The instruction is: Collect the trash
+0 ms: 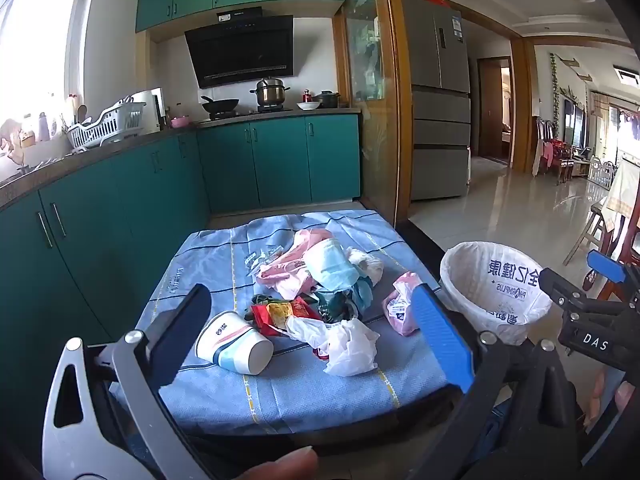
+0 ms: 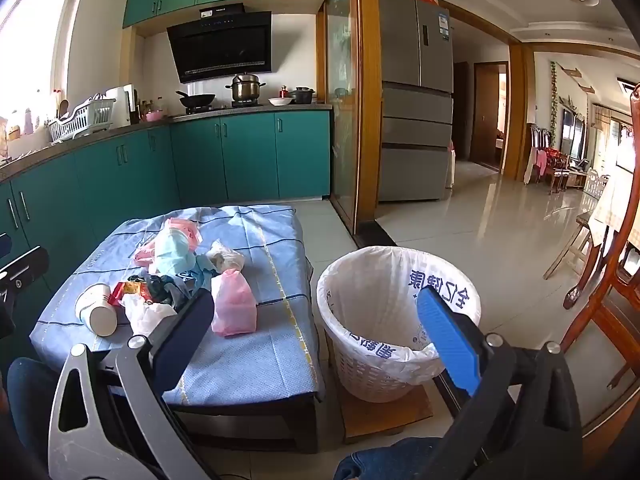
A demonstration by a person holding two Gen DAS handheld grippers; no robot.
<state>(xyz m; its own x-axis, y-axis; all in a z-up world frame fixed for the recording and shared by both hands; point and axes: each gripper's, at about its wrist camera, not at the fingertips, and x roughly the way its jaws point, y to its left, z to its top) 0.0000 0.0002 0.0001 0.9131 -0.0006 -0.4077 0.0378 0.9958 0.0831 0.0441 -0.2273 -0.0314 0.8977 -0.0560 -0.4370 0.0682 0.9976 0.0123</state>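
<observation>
Left wrist view: both grippers, left gripper [image 1: 316, 340] and right gripper [image 2: 316, 344], gape empty; collection unstarted, nearest paper cup [image 1: 234, 342] needs grasping for lined basket [image 2: 398, 320].

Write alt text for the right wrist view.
An open right gripper hovers over a low table strewn with trash: a paper cup, a pink bag, wrappers. A lined bin stands beside it, in a kitchen.

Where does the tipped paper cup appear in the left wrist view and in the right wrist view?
Left wrist view: paper cup lies lower centre, between the open fingers.
Right wrist view: paper cup lies at lower left, left of the fingers.
Shared landmark: the red snack wrapper right beside it.
</observation>
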